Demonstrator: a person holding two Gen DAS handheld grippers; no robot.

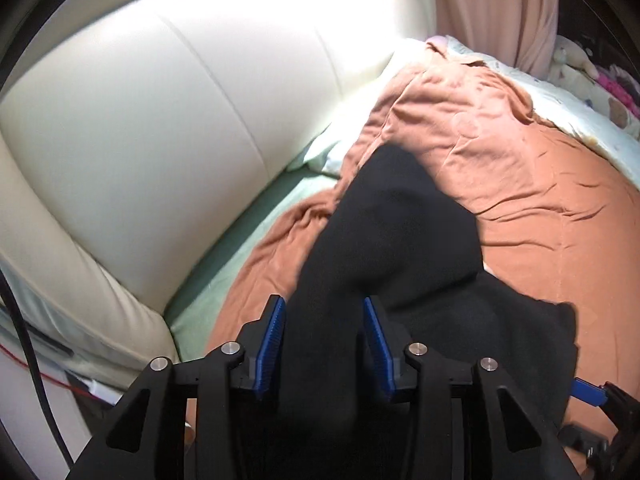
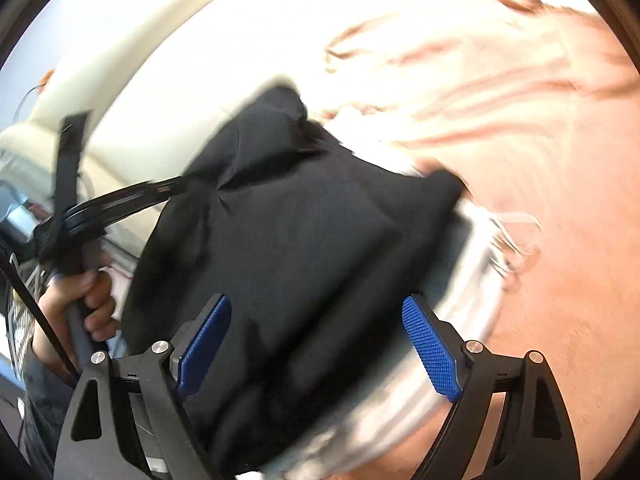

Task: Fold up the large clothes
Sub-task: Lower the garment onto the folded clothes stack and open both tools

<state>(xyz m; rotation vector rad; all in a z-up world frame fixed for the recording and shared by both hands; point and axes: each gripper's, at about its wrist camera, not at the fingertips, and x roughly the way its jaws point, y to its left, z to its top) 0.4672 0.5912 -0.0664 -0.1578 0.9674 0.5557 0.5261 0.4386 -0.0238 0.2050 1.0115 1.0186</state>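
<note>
Black garment (image 1: 400, 240) on orange bedsheet (image 1: 540, 184); left gripper (image 1: 325, 344) clamps it, right gripper (image 2: 320, 344) spread wide.

A home bedroom: cream padded headboard (image 1: 160, 120), rumpled orange bedsheet (image 1: 520, 200), pink curtain (image 1: 500, 8).

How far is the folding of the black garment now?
Done: the black garment looks doubled over into a thick bundle on the orange blanket. In hand: the left tongs have cloth between their fingers; the right tongs stand wide open over it. Left: flattening and squaring the fold, which looks uneven; blur hides the edges.
</note>
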